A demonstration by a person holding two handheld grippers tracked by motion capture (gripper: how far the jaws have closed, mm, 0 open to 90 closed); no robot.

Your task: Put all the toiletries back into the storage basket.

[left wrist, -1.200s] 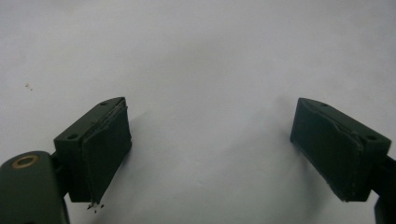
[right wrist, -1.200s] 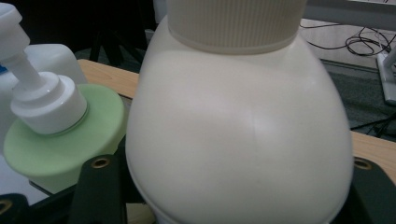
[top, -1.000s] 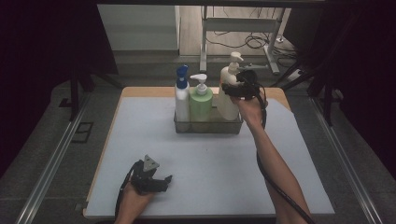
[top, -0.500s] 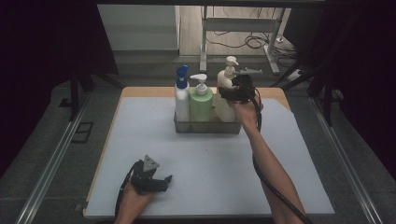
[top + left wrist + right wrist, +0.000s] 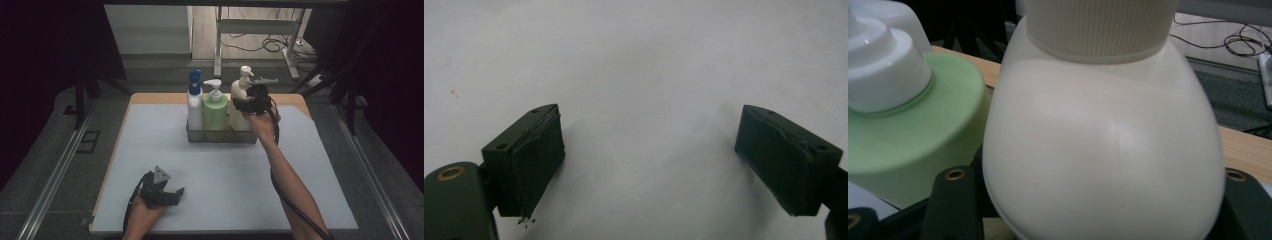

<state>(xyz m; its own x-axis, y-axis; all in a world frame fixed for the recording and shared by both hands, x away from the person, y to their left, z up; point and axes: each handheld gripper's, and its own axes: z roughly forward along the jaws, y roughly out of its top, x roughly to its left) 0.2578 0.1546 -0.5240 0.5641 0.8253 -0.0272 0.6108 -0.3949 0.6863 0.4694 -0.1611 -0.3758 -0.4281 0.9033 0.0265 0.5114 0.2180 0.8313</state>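
A cream pump bottle (image 5: 240,89) (image 5: 1103,145) stands at the right end of a clear basket (image 5: 220,136) on the far side of the table. My right gripper (image 5: 251,103) (image 5: 1098,197) is shut on its rounded shoulder, one black jaw on each side. Beside it in the basket are a green pump bottle (image 5: 215,112) (image 5: 913,135) and a white bottle with a blue cap (image 5: 195,102). My left gripper (image 5: 176,193) (image 5: 649,160) rests near the table's front left edge, open, with bare white mat between its pads (image 5: 536,160).
A white mat (image 5: 225,175) covers the wooden table (image 5: 150,98). Beyond the far edge stand a metal frame's legs (image 5: 218,45) and loose cables (image 5: 270,45) on the floor. Metal rails (image 5: 55,175) run along both sides of the table.
My right hand with the cream bottle has shifted slightly down and left, closer to the green bottle. The left gripper has stayed where it was.
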